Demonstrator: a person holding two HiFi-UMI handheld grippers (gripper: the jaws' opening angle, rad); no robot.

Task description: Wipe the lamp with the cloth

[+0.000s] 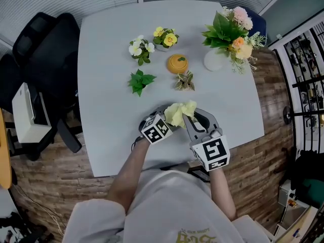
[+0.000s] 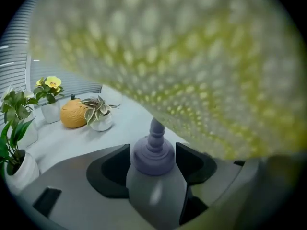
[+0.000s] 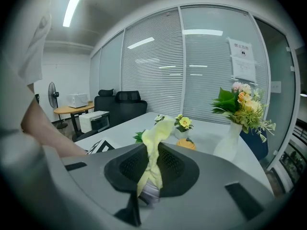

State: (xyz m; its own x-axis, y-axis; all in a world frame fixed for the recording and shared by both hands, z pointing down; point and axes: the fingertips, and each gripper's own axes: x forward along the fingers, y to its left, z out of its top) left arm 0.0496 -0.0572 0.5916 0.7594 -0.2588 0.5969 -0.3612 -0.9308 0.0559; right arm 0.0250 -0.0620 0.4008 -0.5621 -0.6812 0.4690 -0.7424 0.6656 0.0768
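Observation:
My left gripper [image 2: 154, 164] is shut on a small grey-lilac lamp [image 2: 154, 176], its jaws closed on the rounded body below the turned stem [image 2: 156, 131]. A yellow dotted cloth [image 2: 192, 56] hangs over the lamp's top and hides its upper part. In the head view the cloth [image 1: 179, 113] is bunched between the left gripper [image 1: 166, 119] and the right gripper [image 1: 190, 119], near the table's front edge. The right gripper [image 3: 152, 169] is shut on the cloth [image 3: 154, 143], which rises out of its jaws. The lamp itself is hidden in the head view.
On the grey table [image 1: 111, 59] stand small potted plants [image 1: 140, 81], yellow flowers [image 1: 165, 37], an orange pumpkin ornament [image 1: 177, 64] and a white vase of flowers [image 1: 229, 37]. A black office chair [image 1: 43, 49] and a white printer [image 1: 28, 113] are at the left.

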